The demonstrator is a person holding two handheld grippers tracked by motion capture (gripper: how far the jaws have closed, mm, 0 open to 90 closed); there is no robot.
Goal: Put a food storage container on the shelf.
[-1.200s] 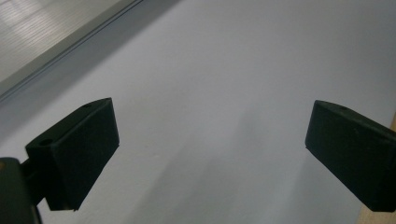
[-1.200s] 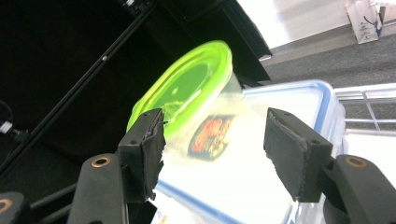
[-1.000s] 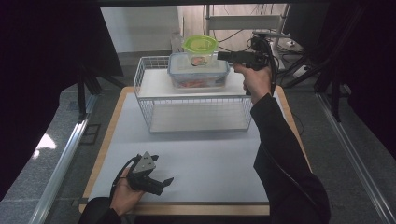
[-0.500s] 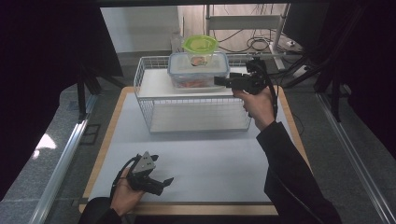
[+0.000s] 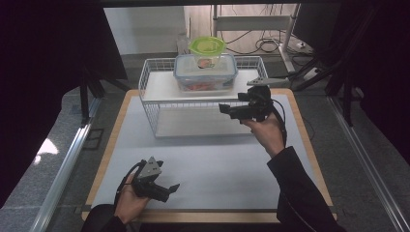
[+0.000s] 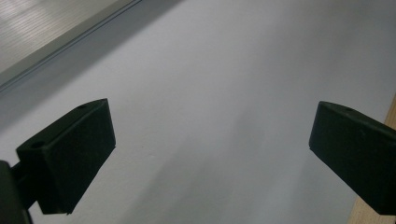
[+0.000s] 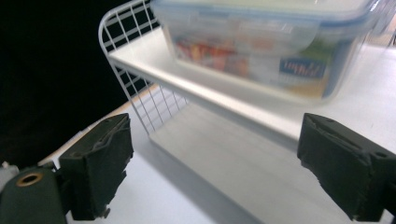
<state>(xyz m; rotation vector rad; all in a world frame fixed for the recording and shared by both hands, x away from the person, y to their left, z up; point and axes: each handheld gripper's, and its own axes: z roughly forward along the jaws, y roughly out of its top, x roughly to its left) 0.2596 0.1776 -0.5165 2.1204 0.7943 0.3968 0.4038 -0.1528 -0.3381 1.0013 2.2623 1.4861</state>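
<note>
Up at 12 o'clock on the table sits a white wire rack (image 5: pixel 150 104) with a solid white upper shelf, and on that shelf is a clear rectangular food container with a blue-rimmed lid (image 5: pixel 205 72); a smaller round tub with a lime green lid (image 5: pixel 207 48) is stacked on top of it. The right gripper (image 5: pixel 225 109) hangs in the air at about 2 o'clock, just off the rack's front right corner and pointing toward 9 o'clock, jaws spread wide with nothing between them. From the right gripper view the container (image 7: pixel 261 46) sits dead ahead and slightly above, close to the front lip of the shelf, and the lower level underneath looks bare and open. The left gripper (image 5: pixel 169 189) is way down at 7 o'clock near the table's front edge, well apart from the rack, jaws also wide open and holding nothing; in the left gripper view it's just looking at plain grey mat (image 6: pixel 210 93) with a sliver of wooden table edge (image 6: pixel 391 116) at 3 o'clock. Loads of free mat between the two grippers, from the rack's front down to the near edge.
</note>
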